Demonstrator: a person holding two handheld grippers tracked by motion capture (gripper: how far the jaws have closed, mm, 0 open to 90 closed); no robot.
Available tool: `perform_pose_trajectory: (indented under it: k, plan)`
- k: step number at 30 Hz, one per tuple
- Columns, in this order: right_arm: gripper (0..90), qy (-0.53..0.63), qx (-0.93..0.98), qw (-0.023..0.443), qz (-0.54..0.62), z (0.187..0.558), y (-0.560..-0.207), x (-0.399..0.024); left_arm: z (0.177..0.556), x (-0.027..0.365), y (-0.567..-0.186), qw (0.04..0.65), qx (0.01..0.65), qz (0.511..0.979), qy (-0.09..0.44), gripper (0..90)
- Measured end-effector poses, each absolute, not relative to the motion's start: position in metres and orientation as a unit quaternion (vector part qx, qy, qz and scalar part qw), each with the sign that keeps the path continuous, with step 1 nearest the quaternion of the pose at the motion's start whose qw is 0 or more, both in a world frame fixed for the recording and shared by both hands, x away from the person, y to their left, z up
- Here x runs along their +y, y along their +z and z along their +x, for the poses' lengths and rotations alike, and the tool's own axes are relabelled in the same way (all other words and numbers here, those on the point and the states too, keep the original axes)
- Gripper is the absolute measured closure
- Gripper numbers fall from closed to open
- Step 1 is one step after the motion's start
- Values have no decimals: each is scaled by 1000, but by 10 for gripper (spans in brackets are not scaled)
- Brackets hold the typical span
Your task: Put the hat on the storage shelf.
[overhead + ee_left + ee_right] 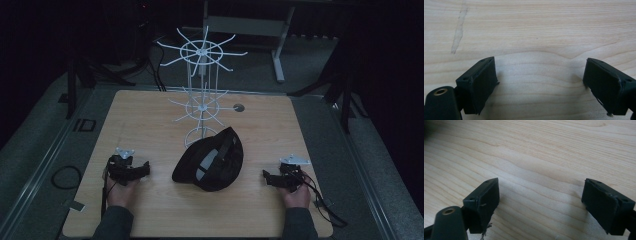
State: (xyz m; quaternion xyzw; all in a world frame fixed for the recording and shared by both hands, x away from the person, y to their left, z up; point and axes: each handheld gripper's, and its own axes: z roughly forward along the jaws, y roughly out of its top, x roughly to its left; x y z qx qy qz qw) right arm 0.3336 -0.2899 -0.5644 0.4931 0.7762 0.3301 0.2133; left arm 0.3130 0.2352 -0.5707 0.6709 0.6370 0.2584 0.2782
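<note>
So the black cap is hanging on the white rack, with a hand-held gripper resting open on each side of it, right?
Not quite. In the high view the black cap lies on the table in front of the white rack, not hanging on it. The rest holds: the left hand-held gripper and right hand-held gripper flank it, both open.

The black cap (210, 161) sits mid-table, with bare wood to either side of it and along the near edge. Just behind it the white wire rack (201, 95) rises with spokes spread, blocking any straight reach over the cap.
</note>
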Motion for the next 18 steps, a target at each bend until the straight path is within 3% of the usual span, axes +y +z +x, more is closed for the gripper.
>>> perform_pose_trajectory:
  k: [5, 9, 13, 16, 18]
  plan:
    - [144, 330, 776, 213, 493, 334, -564, -290, 310, 232, -571, 275, 652, 654, 267, 122]
    - [144, 330, 776, 214, 493, 334, -564, -290, 307, 231, -570, 276, 663, 639, 276, 176]
    - [144, 330, 776, 213, 493, 334, -564, -290, 302, 234, -565, 271, 667, 639, 269, 408]
    - [144, 330, 776, 213, 493, 334, -564, -290, 299, 237, -559, 296, 648, 664, 227, 603]
    - [144, 330, 777, 214, 492, 334, -564, -290, 295, 234, -553, 314, 631, 676, 216, 632]
